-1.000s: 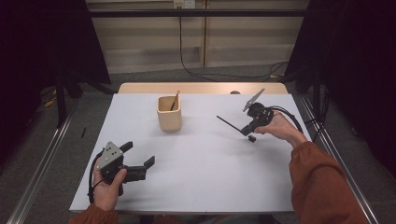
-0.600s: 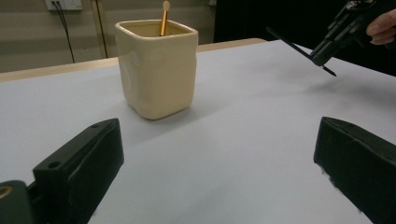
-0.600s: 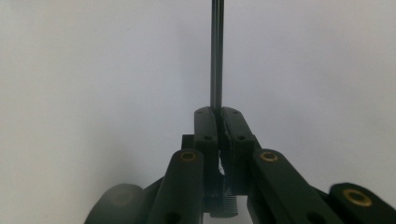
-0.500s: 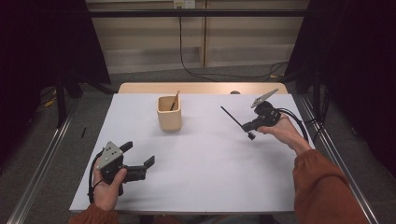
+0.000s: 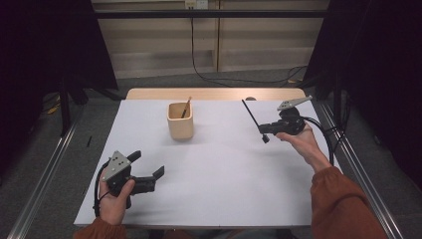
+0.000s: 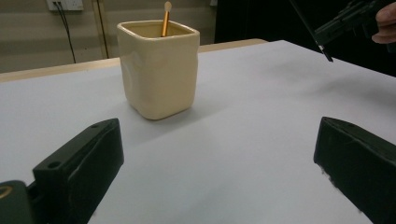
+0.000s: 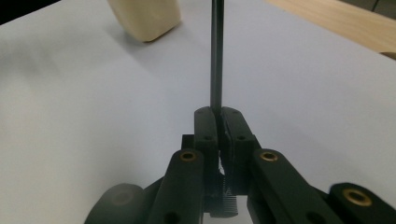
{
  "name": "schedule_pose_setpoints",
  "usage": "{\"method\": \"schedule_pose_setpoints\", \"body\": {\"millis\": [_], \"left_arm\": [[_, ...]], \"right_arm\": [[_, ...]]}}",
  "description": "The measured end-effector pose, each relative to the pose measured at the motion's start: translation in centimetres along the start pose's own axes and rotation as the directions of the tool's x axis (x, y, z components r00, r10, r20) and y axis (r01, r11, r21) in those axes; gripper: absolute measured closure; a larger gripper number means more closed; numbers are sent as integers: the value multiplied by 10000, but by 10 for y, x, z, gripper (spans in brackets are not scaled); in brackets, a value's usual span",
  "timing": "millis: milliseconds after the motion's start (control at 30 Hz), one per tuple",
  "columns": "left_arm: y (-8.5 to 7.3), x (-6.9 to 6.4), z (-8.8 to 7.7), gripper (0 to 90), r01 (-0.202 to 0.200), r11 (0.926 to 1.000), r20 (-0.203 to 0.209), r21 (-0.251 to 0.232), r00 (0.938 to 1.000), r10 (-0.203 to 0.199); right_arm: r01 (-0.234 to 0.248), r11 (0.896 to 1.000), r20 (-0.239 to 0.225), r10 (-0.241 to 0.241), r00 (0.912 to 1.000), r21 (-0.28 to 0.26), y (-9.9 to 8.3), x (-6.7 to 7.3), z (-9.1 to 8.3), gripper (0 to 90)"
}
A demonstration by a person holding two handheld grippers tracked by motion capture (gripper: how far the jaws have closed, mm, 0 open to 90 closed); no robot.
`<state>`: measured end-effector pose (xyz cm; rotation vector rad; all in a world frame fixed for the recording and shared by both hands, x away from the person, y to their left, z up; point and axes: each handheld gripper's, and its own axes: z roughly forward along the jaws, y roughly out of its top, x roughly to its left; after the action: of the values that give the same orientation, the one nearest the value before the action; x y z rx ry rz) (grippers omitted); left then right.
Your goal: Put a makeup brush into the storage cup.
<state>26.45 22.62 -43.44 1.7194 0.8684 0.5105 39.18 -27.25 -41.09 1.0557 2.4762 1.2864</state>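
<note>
Right gripper (image 5: 264, 133) drifted rightward, fingers pinching black stick (image 5: 251, 115), maybe pen; left gripper (image 5: 149, 174) wide; cup (image 5: 180, 122) between.

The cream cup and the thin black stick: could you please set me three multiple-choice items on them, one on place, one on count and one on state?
1. Where does the cream cup stand?
A. on the white table top
B. on the floor
C. in the left hand-held gripper

2. How many sticks stand in the cup?
A. none
B. one
C. three

3. How is the thin black stick held?
A. lying loose on the table
B. clamped in the right hand-held gripper
C. standing in the cup

Answers: 1 A, the cup rests on the white top; 2 B, a single orange stick rises from it; 3 B, the right gripper view shows the jaws shut on the stick.
</note>
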Motion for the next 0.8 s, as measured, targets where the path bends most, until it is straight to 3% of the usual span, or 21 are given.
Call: {"method": "schedule_pose_setpoints", "body": {"millis": [133, 367, 567, 800], "left_arm": [[0, 1, 0, 16, 10, 10000, -16, -6, 10000, -10], [0, 1, 0, 16, 40, 10000, -13, -11, 10000, -40], [0, 0, 0, 16, 53, 10000, -39, -17, 10000, -53], [0, 1, 0, 16, 50, 10000, -34, -61, 10000, -50]], "right_arm": [[-64, 9981, 181, 75, 9998, -620, -3, 2, -1, 856], [-250, 9840, 45, 262, 9996, -1763, -4, 3, -9, 856], [-370, 9635, -29, 376, 9993, -2650, -3, 4, -19, 855], [-406, 9431, -251, 342, 9991, -3301, -1, 9, -30, 856]]}}
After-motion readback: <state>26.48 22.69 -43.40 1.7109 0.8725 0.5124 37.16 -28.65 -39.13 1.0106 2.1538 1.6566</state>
